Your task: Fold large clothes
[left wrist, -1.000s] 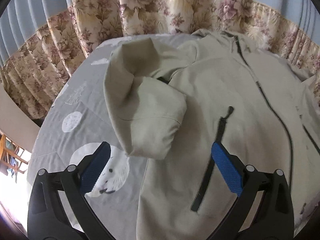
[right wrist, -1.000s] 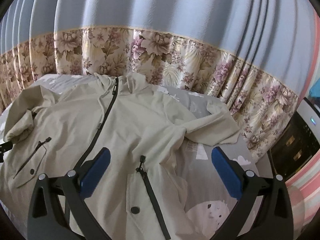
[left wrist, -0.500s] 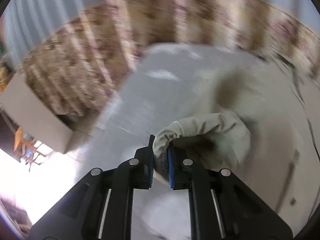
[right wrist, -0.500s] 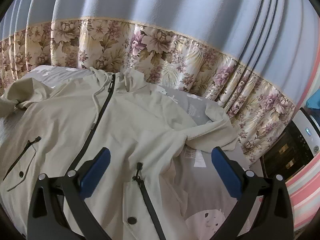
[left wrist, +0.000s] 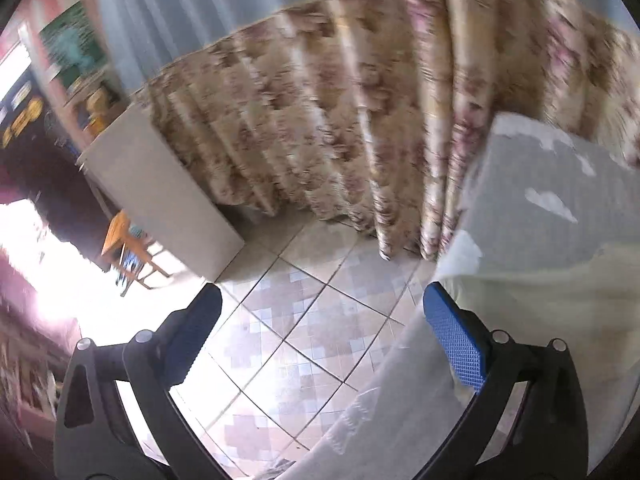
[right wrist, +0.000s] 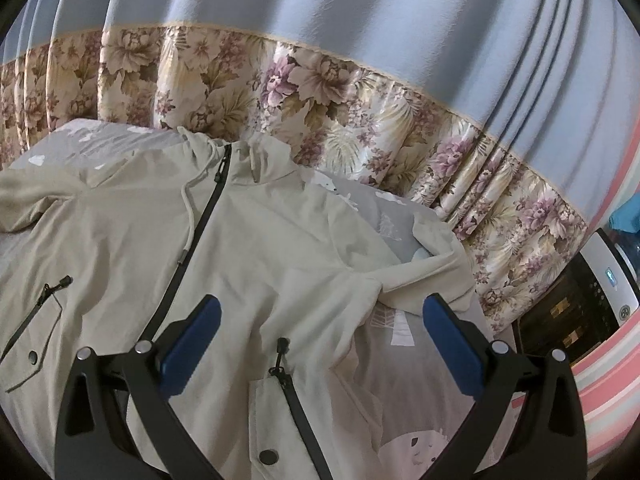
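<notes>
Just now the beige jacket [right wrist: 280, 240] lies spread front-up across the grey printed bed sheet [right wrist: 404, 356], its hood toward twelve o'clock against the floral curtain [right wrist: 320, 92]. Its black main zipper [right wrist: 200, 224] runs from the collar down toward seven o'clock, and a zipped pocket [right wrist: 292, 408] sits at about six o'clock in the right wrist view. One sleeve [right wrist: 432, 276] is bunched at three o'clock on the sheet, near the bed's edge. The right gripper [right wrist: 320, 340] hangs above the jacket with its blue pads wide apart and nothing between them. The left gripper [left wrist: 324, 340] has its jaws opening, also spread wide and empty; between its pads only the tiled floor [left wrist: 304, 312] shows. In that blurred view a pale strip of the jacket [left wrist: 560, 292] lies on the bed at three o'clock, just behind the right-hand pad, apart from it as far as can be told.
</notes>
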Demonstrator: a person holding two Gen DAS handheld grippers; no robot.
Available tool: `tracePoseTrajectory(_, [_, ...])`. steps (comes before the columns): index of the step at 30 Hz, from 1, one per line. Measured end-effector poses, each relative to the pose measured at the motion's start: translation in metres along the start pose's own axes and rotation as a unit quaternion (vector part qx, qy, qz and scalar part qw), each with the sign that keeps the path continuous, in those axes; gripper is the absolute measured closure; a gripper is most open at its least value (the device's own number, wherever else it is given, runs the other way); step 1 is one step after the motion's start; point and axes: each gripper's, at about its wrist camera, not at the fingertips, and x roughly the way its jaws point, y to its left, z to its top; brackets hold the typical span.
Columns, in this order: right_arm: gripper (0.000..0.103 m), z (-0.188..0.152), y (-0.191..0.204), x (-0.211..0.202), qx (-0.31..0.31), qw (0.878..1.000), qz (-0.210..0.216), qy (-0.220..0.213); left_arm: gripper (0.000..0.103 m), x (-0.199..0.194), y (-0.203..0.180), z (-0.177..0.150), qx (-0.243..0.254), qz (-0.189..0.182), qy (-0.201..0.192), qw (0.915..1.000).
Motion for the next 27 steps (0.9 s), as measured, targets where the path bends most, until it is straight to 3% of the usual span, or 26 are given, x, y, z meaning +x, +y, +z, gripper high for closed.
tracePoseTrajectory(2, [0.002, 0.001, 0.003, 0.002, -0.004, 1.0, 0.002, 0.001, 0.003, -0.001, 0.014, -0.006, -0.038, -0.008, 0.013, 0.9992])
tracePoseTrajectory(5, [0.002, 0.003, 0.006, 0.001, -0.011, 1.0, -0.001, -0.005, 0.003, -0.006, 0.007, -0.029, -0.077, -0.075, 0.033, 0.9937])
tracePoseTrajectory(7, [0.002, 0.006, 0.003, 0.0, -0.009, 1.0, -0.007, -0.011, 0.003, -0.009, -0.021, -0.048, -0.069, -0.101, 0.048, 0.9913])
tracePoseTrajectory(13, [0.002, 0.015, -0.035, -0.003, 0.028, 0.999, -0.024, -0.027, 0.005, 0.022, -0.084, -0.072, -0.055, -0.115, 0.122, 0.9843])
tracePoseTrajectory(15, [0.002, 0.017, -0.046, -0.003, 0.037, 0.998, -0.027, -0.03, 0.03, 0.036, -0.089, -0.071, -0.06, -0.116, 0.127, 0.9833])
tracePoseTrajectory(16, [0.002, 0.016, -0.051, -0.002, 0.039, 0.998, -0.028, -0.031, 0.036, 0.037, -0.088, -0.068, -0.075, -0.135, 0.124, 0.9802])
tracePoseTrajectory(17, [0.002, 0.016, -0.056, -0.001, 0.039, 0.998, -0.03, -0.03, 0.064, 0.034, -0.09, -0.064, -0.07, -0.152, 0.124, 0.9781])
tracePoseTrajectory(18, [0.002, 0.015, -0.06, 0.001, 0.037, 0.998, -0.033, -0.03, 0.072, 0.03, -0.091, -0.061, -0.065, -0.148, 0.123, 0.9792])
tracePoseTrajectory(21, [0.002, 0.013, -0.072, 0.006, 0.033, 0.998, -0.041, -0.034, 0.085, 0.011, -0.09, -0.041, -0.051, -0.133, 0.091, 0.9856])
tracePoseTrajectory(24, [0.002, 0.01, -0.092, 0.008, 0.04, 0.997, -0.051, -0.04, 0.086, -0.016, -0.073, -0.018, -0.07, -0.136, 0.059, 0.9865])
tracePoseTrajectory(27, [0.002, 0.005, -0.116, 0.013, 0.053, 0.996, -0.06, -0.042, 0.089, -0.048, -0.078, 0.001, -0.056, -0.114, 0.022, 0.9916])
